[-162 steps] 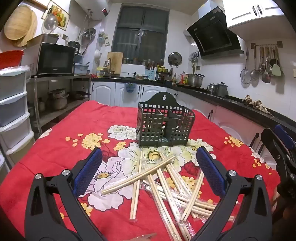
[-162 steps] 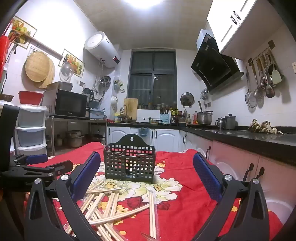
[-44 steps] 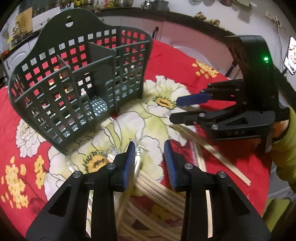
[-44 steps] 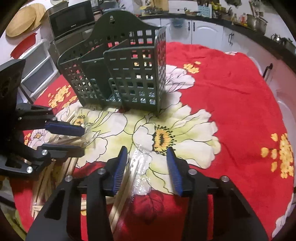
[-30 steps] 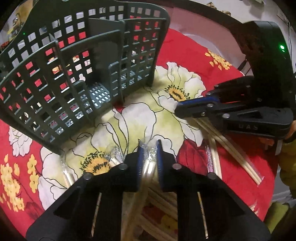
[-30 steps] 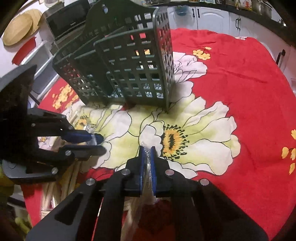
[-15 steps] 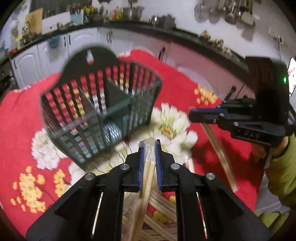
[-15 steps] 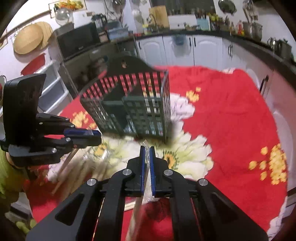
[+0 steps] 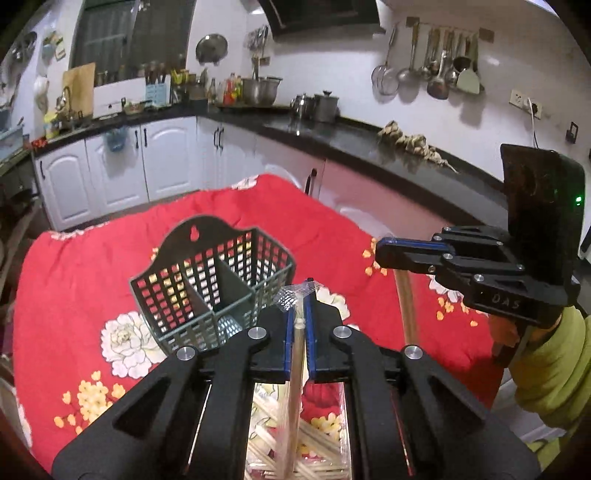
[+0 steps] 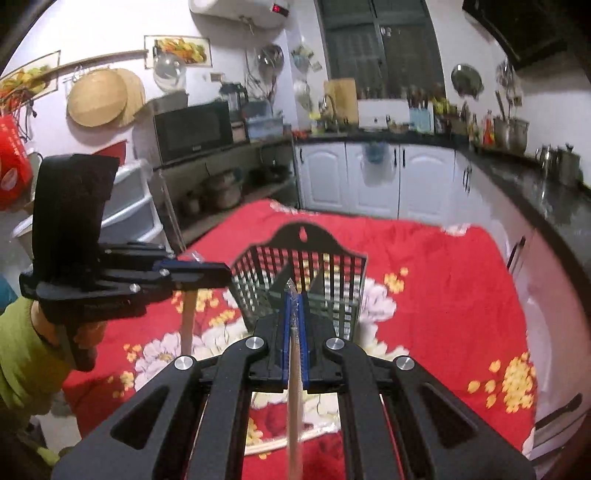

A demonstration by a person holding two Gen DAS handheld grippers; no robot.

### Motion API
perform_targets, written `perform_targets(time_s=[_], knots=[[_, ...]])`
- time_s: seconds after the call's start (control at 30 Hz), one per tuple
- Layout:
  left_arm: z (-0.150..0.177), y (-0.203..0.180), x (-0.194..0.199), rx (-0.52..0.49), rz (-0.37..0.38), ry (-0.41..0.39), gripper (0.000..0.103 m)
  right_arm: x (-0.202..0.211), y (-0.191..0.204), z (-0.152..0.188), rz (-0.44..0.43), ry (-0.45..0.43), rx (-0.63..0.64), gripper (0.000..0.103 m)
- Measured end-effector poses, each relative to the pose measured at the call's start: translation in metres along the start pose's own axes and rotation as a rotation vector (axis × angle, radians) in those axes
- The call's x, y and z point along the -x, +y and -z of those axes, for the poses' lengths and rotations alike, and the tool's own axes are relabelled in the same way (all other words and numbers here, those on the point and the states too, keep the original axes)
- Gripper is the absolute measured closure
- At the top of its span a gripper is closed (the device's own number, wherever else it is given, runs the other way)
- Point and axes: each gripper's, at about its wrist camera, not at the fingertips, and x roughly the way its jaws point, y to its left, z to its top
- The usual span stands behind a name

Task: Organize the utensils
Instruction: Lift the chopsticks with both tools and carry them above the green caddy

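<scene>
A red flowered tablecloth [image 9: 85, 266] covered the table. At twelve o'clock beyond it stood white cabinets [image 9: 122, 173] under a black countertop [image 9: 354, 140]. Ladles and strainers [image 9: 428, 74] hung on the wall toward two o'clock, with steel pots [image 9: 325, 105] below them at one o'clock. In the right wrist view a microwave [image 10: 192, 129] sat at ten o'clock, round woven trays [image 10: 101, 98] hung higher on the wall, and a white water heater [image 10: 240, 11] was mounted at twelve o'clock.

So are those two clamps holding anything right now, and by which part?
Yes. The left gripper and the right gripper each pinch a wrapped pair of chopsticks near its top end; the rest hangs below.
</scene>
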Motion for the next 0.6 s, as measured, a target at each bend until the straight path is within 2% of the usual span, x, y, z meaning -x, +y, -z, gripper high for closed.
perform_targets(time_s=[0.27,0.47,0.6], knots=[[-0.027,-0.001,0.021,0.032,-0.014,-0.110,0.100,0.023,0.002,-0.028,0.018,-0.151,0.014,0.099],[-0.052,0.004,0.033,0.053,-0.088,-0.204,0.100,0.030,-0.007,-0.054,0.024,-0.261,-0.017,0.099],[-0.066,0.014,0.040,0.074,-0.115,-0.253,0.100,0.024,-0.014,-0.069,0.049,-0.293,-0.004,0.099]])
